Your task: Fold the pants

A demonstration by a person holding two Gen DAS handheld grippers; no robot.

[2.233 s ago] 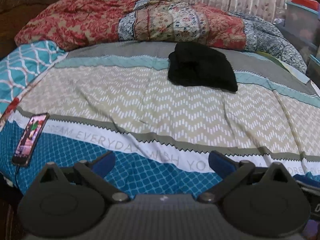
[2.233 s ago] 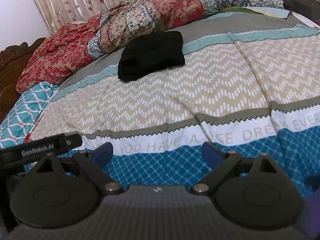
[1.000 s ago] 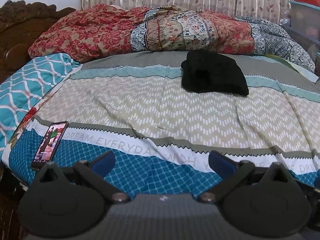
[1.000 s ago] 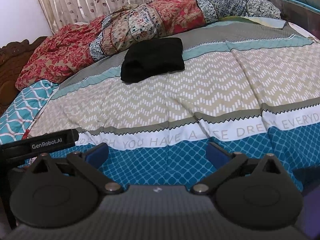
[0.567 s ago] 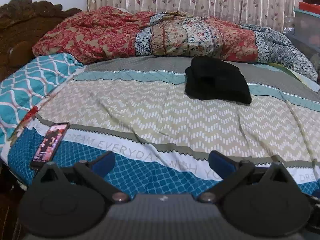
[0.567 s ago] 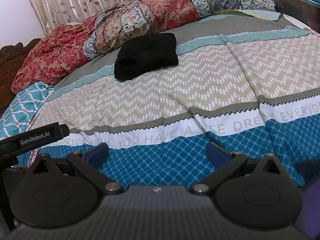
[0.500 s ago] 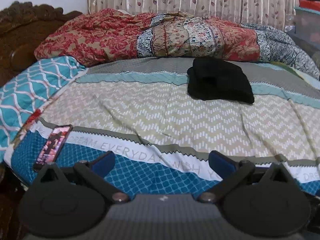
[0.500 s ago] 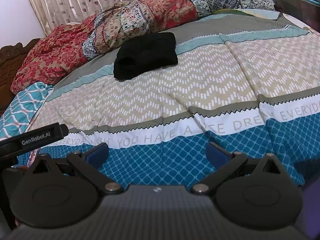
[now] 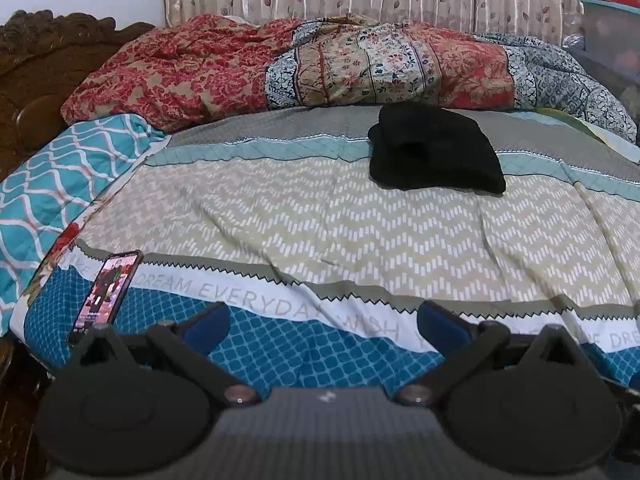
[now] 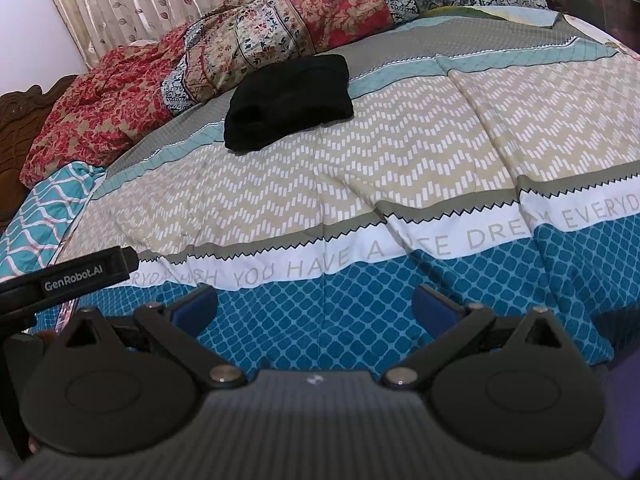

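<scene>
A black pair of pants point(image 9: 436, 154) lies folded into a compact bundle far back on the bed, near the rumpled quilt; the right wrist view shows the same pants point(image 10: 288, 102) at upper middle. My left gripper point(image 9: 323, 326) hangs open over the bed's blue front band, far short of the pants, with nothing between its blue-padded fingers. My right gripper point(image 10: 314, 306) is open too, empty, over the same blue band. The left gripper's black body point(image 10: 68, 278) shows at the left edge of the right wrist view.
A phone point(image 9: 106, 292) with a lit screen lies at the bed's front left corner. A red and blue floral quilt point(image 9: 320, 68) is heaped along the back. A teal patterned pillow point(image 9: 60, 184) and carved wooden headboard point(image 9: 36, 72) are at left; storage boxes point(image 9: 612, 28) stand at right.
Both grippers have drifted slightly, staying open and empty. The left wrist view has panned so the pants and phone sit a bit further right. The pants have not moved.
</scene>
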